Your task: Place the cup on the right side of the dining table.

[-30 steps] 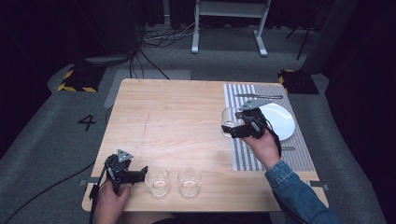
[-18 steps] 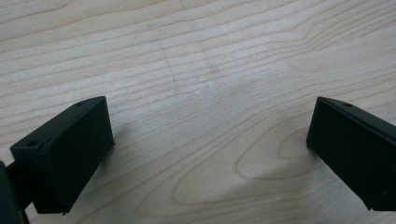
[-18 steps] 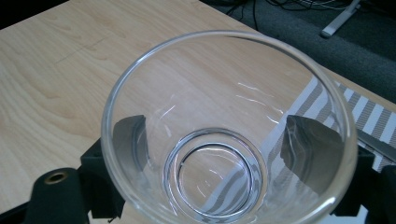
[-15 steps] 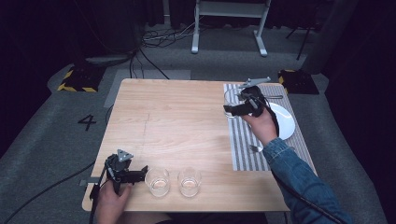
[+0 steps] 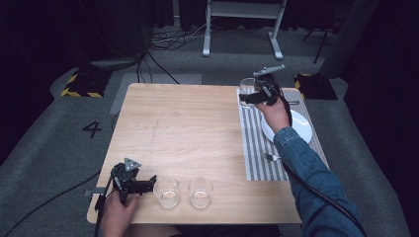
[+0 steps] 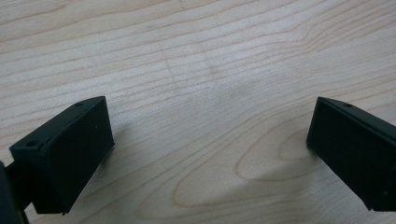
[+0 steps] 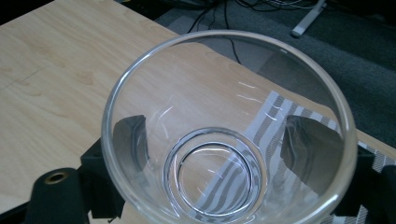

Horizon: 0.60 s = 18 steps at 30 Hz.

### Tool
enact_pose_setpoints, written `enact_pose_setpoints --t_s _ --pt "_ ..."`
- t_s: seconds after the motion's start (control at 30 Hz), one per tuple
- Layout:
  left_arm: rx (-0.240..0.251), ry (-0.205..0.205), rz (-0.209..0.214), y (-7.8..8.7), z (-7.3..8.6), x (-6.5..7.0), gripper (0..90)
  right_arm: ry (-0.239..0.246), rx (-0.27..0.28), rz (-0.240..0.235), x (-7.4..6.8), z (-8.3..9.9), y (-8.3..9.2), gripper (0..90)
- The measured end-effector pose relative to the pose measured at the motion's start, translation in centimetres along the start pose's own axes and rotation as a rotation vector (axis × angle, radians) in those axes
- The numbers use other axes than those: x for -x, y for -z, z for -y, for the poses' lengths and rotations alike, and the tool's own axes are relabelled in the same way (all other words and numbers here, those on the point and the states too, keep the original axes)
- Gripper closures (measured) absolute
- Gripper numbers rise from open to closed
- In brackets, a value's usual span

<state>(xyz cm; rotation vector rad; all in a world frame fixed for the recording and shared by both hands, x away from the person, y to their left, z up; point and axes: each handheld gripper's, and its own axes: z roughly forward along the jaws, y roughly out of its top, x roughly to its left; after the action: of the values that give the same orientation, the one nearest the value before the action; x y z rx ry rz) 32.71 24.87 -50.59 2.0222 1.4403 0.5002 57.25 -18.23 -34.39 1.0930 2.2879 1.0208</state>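
The right tongs (image 5: 252,95) are clamped on an empty glass (image 5: 247,85), one black jaw against each side of its wall, and they hold it upright and lifted over the far end of the striped mat (image 5: 257,148), close to the far edge of the bench (image 5: 197,128). Looking along those tongs you peer straight down into the tumbler (image 7: 229,130), its thick round base showing the mat's stripes through it, which tells me it is level and carried mouth up, probably so it can be set down on its foot without tipping. Just behind the right tongs, nearer the person, lies a white plate (image 5: 296,126) on the mat, and farther back toward the person's sleeve a fork (image 5: 272,158) rests at the mat's edge; my guess is the glass is meant for the spot beyond the plate, as in a place setting. The left tongs (image 5: 143,183) sit low at the near corner of the bench with their jaws spread wide and nothing between them, only bare wood (image 6: 201,93) beneath. Right beside their tips stand two more glasses, the first (image 5: 168,191) almost touching them and the second (image 5: 200,191) just past it, so that hand looks parked and waiting, well apart from the right one
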Motion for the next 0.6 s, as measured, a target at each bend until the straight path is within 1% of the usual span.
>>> enact_pose_setpoints --t_s 0.07,0.1,0.17,0.23,0.3,0.47,0.6 --pt "0.000 -0.002 0.001 0.0 0.0 0.0 0.6 -0.018 -0.009 0.016 0.8 -0.2 -1.0 20.5" --pt "-0.001 -0.002 0.002 0.0 0.0 0.0 0.6 -0.018 -0.009 0.016 0.8 -0.2 -1.0 20.5" --pt "-0.001 -0.003 0.001 0.0 -0.1 0.0 0.6 -0.010 -0.015 0.030 1.2 -0.2 -1.5 20.5" --pt "-0.001 -0.004 0.000 0.0 -0.1 0.0 0.6 -0.012 -0.013 0.043 1.5 0.0 -2.1 20.5" --pt "-0.001 -0.002 -0.001 -0.1 -0.1 0.0 0.6 -0.034 -0.007 0.037 2.0 0.2 -2.7 20.5" --pt "-0.001 -0.002 -0.002 -0.1 -0.1 0.0 0.5 -0.066 0.002 0.038 3.1 0.4 -4.3 20.5" --pt "-0.002 -0.003 -0.002 -0.1 -0.1 0.0 0.5 -0.091 -0.016 0.041 3.8 0.5 -5.8 20.4"
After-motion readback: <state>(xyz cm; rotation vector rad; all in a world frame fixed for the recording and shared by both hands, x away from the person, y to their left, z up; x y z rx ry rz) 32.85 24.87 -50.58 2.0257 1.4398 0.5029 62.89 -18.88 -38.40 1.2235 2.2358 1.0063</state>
